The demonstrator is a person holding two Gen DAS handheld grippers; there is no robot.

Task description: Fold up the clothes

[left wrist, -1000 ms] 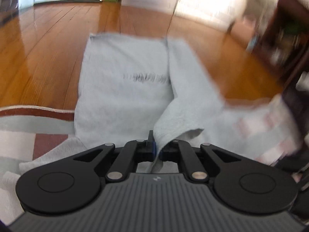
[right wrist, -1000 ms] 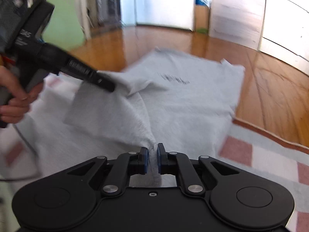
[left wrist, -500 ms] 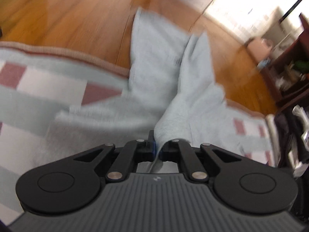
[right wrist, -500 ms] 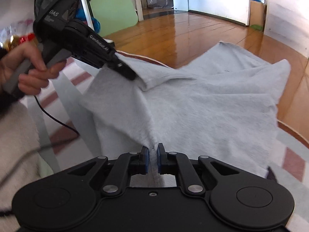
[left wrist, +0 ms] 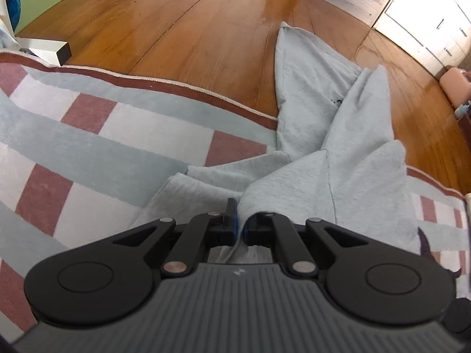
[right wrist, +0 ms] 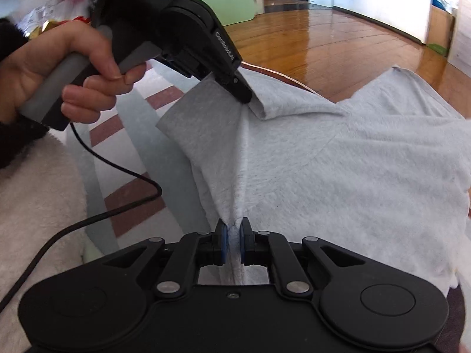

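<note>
Underfoot, the wooden floor (left wrist: 206,29) runs to the far walls, with a striped rug (left wrist: 88,135) of grey-blue, white and dusty red covering its near part. Draped across the rug's edge onto the boards lies the grey garment (right wrist: 338,176), bunched into raised folds. Its left tool (right wrist: 245,98) is closed on an upper fold, held by a hand (right wrist: 59,70); the right tool (right wrist: 232,244) pinches a nearer fold. A black cable (right wrist: 97,211) trails over the rug beside a white fluffy mat (right wrist: 35,206).
</note>
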